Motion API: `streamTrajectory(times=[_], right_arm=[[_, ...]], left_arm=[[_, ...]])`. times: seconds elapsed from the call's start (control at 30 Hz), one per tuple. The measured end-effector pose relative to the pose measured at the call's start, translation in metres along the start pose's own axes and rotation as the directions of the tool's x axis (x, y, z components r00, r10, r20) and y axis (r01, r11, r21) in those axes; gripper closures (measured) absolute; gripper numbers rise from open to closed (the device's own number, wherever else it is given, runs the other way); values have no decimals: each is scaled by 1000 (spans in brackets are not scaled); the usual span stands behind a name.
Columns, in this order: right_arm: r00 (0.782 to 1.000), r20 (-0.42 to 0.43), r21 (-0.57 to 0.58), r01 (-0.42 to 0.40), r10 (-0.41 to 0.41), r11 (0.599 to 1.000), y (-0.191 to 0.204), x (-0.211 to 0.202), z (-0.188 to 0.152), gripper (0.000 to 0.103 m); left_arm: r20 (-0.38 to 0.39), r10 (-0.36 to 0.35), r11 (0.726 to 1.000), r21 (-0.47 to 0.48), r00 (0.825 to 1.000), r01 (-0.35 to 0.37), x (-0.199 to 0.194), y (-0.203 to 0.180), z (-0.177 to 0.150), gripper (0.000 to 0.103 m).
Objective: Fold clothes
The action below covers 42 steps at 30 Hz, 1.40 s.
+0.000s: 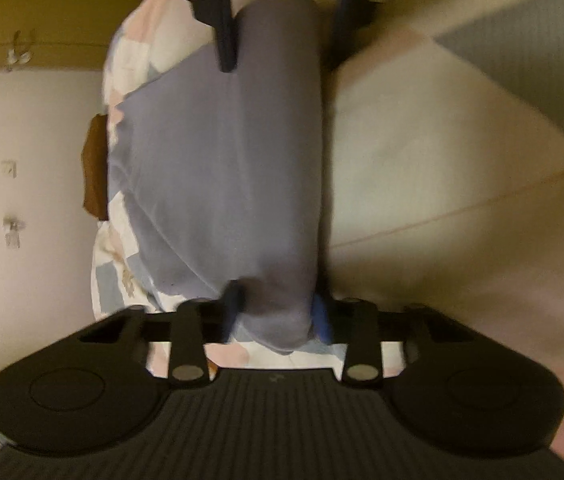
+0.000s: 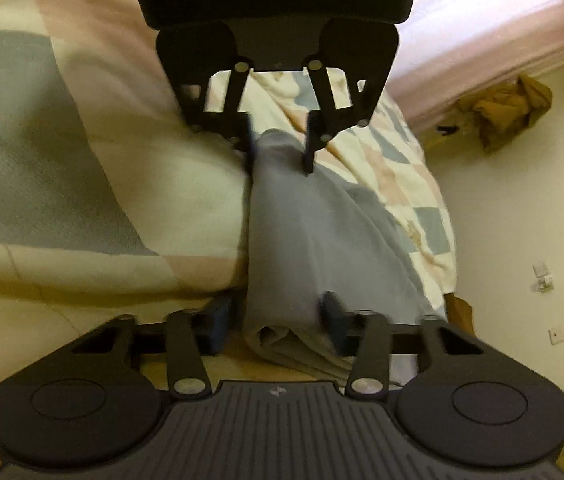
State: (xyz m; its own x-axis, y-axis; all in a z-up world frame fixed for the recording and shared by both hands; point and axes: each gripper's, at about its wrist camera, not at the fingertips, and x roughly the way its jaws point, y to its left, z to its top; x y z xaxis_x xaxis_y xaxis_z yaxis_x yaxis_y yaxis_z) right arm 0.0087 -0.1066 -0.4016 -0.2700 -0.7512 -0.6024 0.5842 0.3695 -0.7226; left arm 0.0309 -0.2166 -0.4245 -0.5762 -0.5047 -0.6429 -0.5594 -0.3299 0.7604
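Grey garment (image 2: 294, 240) stretched over the bed (image 2: 93, 184), folded lengthwise. Left gripper (image 1: 277, 308) and right gripper (image 2: 277, 316) each at one end, fingers partly open astride cloth, grip uncertain. No readable writing.

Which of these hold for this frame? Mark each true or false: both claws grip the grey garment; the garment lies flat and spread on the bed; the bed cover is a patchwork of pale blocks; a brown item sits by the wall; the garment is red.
1. Both claws grip the garment. True: the left claw and the right claw each pinch an end of the grey garment.
2. It lies flat and spread out. False: it is bunched lengthwise between the claws.
3. The bed cover is pale patchwork. True.
4. A brown item sits by the wall. True.
5. The garment is red. False: grey.
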Motion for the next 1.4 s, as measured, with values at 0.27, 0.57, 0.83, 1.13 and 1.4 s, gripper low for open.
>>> streamTrajectory(times=[0.27,0.57,0.83,1.13,1.4], right_arm=[[938,122,317,-346,324,883,-102,-2,-25,88],[723,382,694,-636,575,338,-300,70,-124,89],[727,365,837,-529,582,136,-402,203,-233,89],[682,451,872,-475,576,-120,-391,251,-281,70],[728,427,881,-470,536,-62,-404,249,-286,92]], left_arm=[[19,-161,968,-195,987,161,-15,77,-3,86],[23,-225,775,-602,974,193,42,257,21,86],[85,-266,576,-785,960,229,193,352,49,82],[284,-422,51,-941,861,336,270,360,3,78],[310,-435,50,-929,845,367,275,382,8,87]])
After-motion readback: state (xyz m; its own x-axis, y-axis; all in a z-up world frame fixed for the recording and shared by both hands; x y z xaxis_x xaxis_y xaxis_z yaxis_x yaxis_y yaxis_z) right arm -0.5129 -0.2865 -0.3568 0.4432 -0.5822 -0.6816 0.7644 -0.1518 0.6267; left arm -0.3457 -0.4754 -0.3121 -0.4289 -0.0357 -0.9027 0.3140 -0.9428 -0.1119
